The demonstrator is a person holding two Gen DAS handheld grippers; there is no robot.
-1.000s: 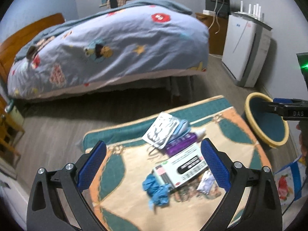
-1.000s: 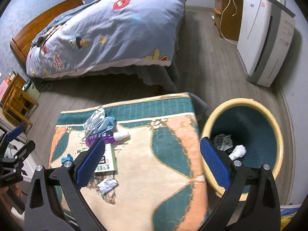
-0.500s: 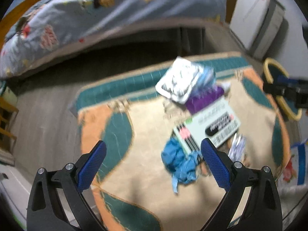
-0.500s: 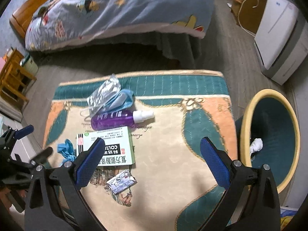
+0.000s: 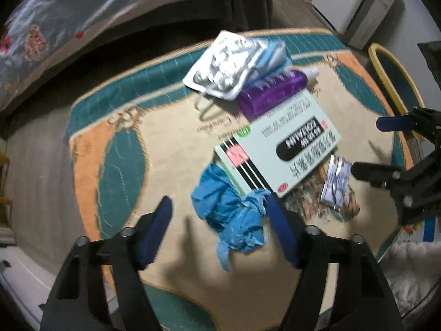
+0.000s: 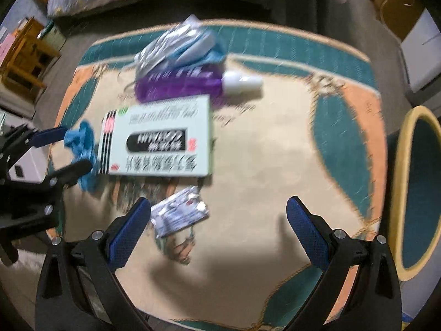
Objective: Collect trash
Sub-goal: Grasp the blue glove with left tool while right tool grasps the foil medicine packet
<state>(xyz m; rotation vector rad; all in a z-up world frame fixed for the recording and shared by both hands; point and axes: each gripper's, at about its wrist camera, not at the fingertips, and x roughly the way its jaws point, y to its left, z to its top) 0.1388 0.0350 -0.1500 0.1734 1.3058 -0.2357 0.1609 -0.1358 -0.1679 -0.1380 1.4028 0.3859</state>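
Trash lies on a patterned rug (image 5: 115,149): a crumpled blue glove (image 5: 231,209), a pale green medicine box (image 5: 278,149), a purple spray bottle (image 5: 273,93), a silver foil pouch (image 5: 223,66) and a small foil packet (image 5: 335,182). My left gripper (image 5: 220,226) is open, low over the rug, its jaws either side of the glove. My right gripper (image 6: 217,229) is open just above the rug; the foil packet (image 6: 179,215) lies by its left finger. The box (image 6: 160,140), bottle (image 6: 182,85) and glove (image 6: 82,149) also show in the right wrist view.
A yellow-rimmed teal bin (image 6: 419,193) stands off the rug's right edge, also in the left wrist view (image 5: 394,74). A bed with a blue quilt (image 5: 82,5) is beyond the rug. A white appliance (image 5: 358,2) stands at far right, a wooden stool (image 6: 24,55) at left.
Both grippers have dropped closer to the rug. The left one has come over the blue glove and its jaws have narrowed; the right one has swung from the bin toward the foil packet.
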